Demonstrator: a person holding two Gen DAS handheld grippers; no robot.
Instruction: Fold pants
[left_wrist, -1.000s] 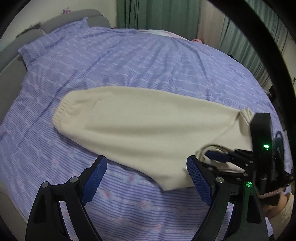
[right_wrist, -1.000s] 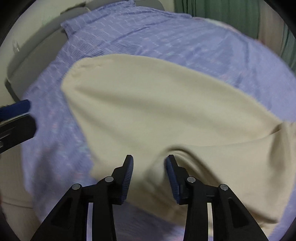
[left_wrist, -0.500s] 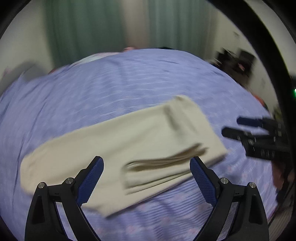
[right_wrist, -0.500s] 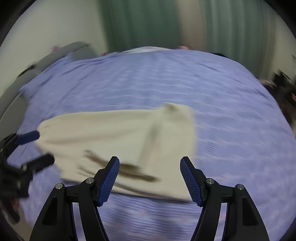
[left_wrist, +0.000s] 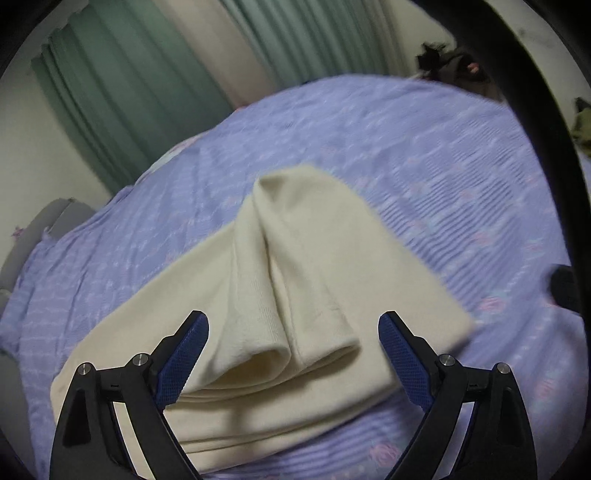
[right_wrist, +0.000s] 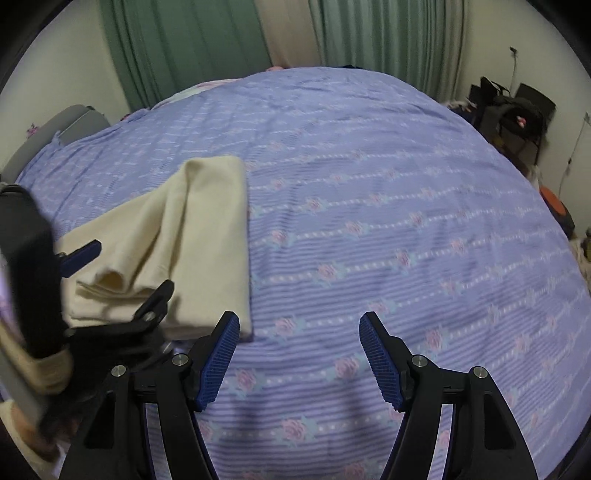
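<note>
The cream knit pants (left_wrist: 295, 280), folded into layers, lie on the lavender flower-striped bedspread (right_wrist: 388, 206), centred between the left gripper (left_wrist: 293, 354)'s spread, empty fingers. The right gripper (right_wrist: 299, 354), fingers also spread and empty, sees them at left. Green curtains (right_wrist: 177, 48) hang behind; only the right view shows dark bags (right_wrist: 513, 110) at right.

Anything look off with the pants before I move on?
The pants are folded over on the bed, but the top layer bunches into a ridge down the middle and its near edge gapes open. Both grippers, left and right, are open and empty.
</note>
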